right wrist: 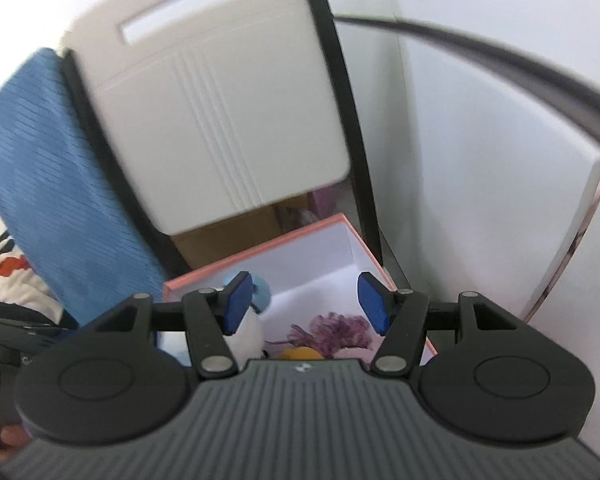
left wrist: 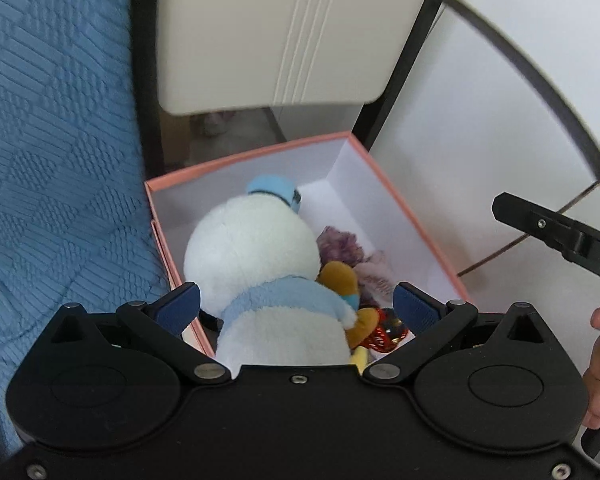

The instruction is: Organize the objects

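Note:
A pink box (left wrist: 400,204) with a white inside stands on the floor. In it lies a white plush duck (left wrist: 256,256) with a light blue cap and shirt, beside a purple fluffy item (left wrist: 340,244) and a red shiny item (left wrist: 388,330). My left gripper (left wrist: 296,304) is open, its blue pads either side of the duck's body without pressing it. My right gripper (right wrist: 306,300) is open and empty above the same box (right wrist: 260,250), with the purple item (right wrist: 336,330) and the duck's cap (right wrist: 262,294) below it. The right gripper also shows at the edge of the left wrist view (left wrist: 560,236).
A cream chair back (left wrist: 292,32) with black legs stands right behind the box. A blue quilted cover (left wrist: 52,140) hangs at the left. A white panel (right wrist: 492,168) and tiled floor (left wrist: 540,240) lie to the right. A cardboard box (right wrist: 228,240) sits under the chair.

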`<state>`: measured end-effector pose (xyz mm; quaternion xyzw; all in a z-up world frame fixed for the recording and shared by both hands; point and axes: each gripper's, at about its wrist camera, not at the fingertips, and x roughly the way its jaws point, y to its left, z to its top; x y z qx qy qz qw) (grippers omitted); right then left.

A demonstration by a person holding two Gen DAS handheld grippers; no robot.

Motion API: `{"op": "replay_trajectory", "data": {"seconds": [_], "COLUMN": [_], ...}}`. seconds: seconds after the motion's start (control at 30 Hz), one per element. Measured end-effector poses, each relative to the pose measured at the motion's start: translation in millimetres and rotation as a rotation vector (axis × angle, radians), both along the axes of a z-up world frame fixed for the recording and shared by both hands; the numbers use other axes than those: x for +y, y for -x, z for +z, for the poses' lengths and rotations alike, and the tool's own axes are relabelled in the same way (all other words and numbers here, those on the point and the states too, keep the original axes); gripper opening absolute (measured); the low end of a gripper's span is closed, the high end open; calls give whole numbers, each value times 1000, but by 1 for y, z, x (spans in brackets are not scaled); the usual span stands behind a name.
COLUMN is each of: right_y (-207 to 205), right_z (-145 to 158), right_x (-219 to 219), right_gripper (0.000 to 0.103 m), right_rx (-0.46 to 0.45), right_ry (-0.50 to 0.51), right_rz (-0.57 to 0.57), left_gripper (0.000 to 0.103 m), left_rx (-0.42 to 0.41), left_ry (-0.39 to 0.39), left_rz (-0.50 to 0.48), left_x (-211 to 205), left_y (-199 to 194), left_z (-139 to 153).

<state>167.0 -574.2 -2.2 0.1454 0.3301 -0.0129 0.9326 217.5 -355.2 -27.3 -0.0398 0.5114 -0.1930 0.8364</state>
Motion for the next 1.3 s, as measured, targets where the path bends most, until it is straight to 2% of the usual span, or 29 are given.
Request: {"op": "replay_trajectory", "data": {"seconds": [0.3, 0.57, 0.83, 1.1, 1.3], "right_y": [51, 102, 135, 155, 162], "right_z": [57, 61, 30, -1, -9], "right_x": [36, 63, 84, 87, 98], "right_gripper": [61, 61, 61, 61, 61], "right_rx": [-95, -136, -103, -56, -50], "right_ry": [15, 2, -20, -56, -33], "right_rz": [57, 66, 47, -15, 11], "left_gripper": [103, 103, 103, 103, 103], "left_rx": [-126, -226, -306, -293, -297], "left_ry": [74, 86, 33, 33, 35], "left_rz": [1, 27, 31, 20, 22], "left_x": [33, 68, 76, 78, 78], "left_y": [52, 104, 150, 174, 186], "left_z": [65, 94, 78, 53, 44]}}
